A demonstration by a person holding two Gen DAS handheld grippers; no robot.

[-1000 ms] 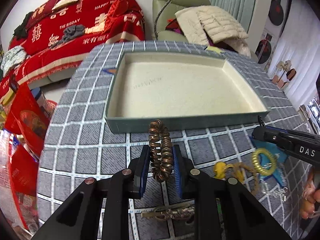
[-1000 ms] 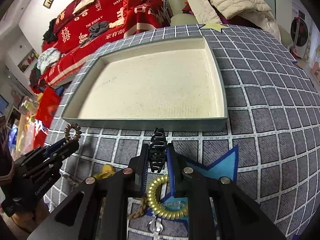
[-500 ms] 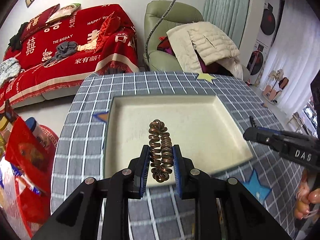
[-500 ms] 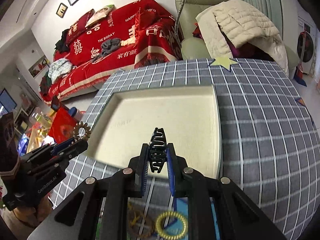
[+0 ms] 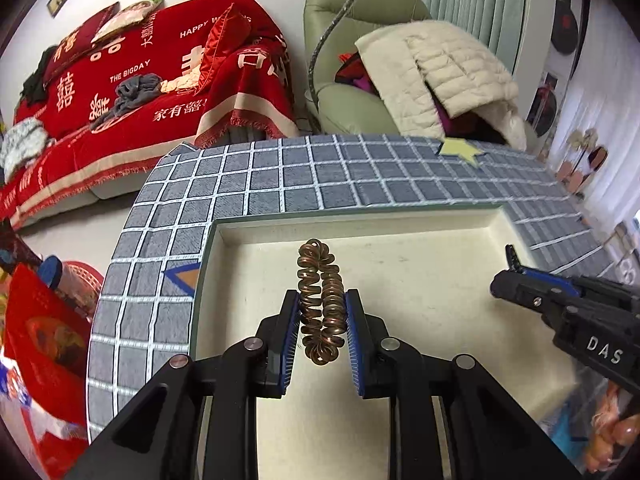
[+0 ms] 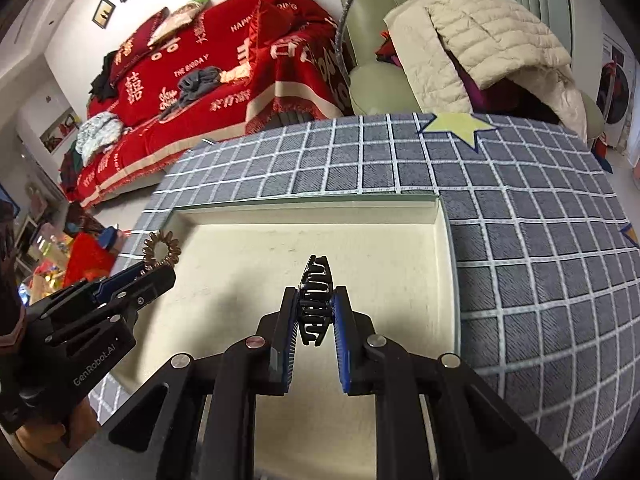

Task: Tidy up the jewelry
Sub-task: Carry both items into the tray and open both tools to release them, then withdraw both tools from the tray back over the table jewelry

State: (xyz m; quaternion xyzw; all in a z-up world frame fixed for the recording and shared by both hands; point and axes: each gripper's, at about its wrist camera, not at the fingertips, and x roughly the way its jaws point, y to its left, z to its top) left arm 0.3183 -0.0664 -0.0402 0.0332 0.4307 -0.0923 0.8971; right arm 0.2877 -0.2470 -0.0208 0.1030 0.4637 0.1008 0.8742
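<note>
Two grippers hang over one tray (image 5: 516, 236), and both carry something. Start with the biggest thing: the table (image 6: 540, 280), under its grey checked cloth, fills the middle of both views. On it lies the tray, shallow and cream inside with a green rim; in the left wrist view it takes the lower centre, and in the right wrist view its near right wall (image 6: 450, 264) runs down the frame just right of the clip. I see nothing lying in the part of the tray floor that shows.

Your left gripper (image 5: 322, 320) is pinching a coppery coil tie (image 5: 320, 300). The pads press its sides and squash it, so its long axis runs up the frame, along the fingers, with the loop end sticking out past the tips. It hangs above the tray's left half, clear of the floor.

Your right gripper (image 6: 316, 316) is clamped on a black clip (image 6: 316, 296), also lengthwise along the fingers, its toothed end pointing up the frame. It hangs over the tray's right half, near the right wall. In the left view that gripper (image 5: 510, 264) enters from the right edge.

What matters for the coming move, as I judge it: each item already sits straight above the tray floor, so the way lies down along the fingers, not sideways. The two grippers stand well apart, so you can lower and let go on either side without the items tangling.
</note>
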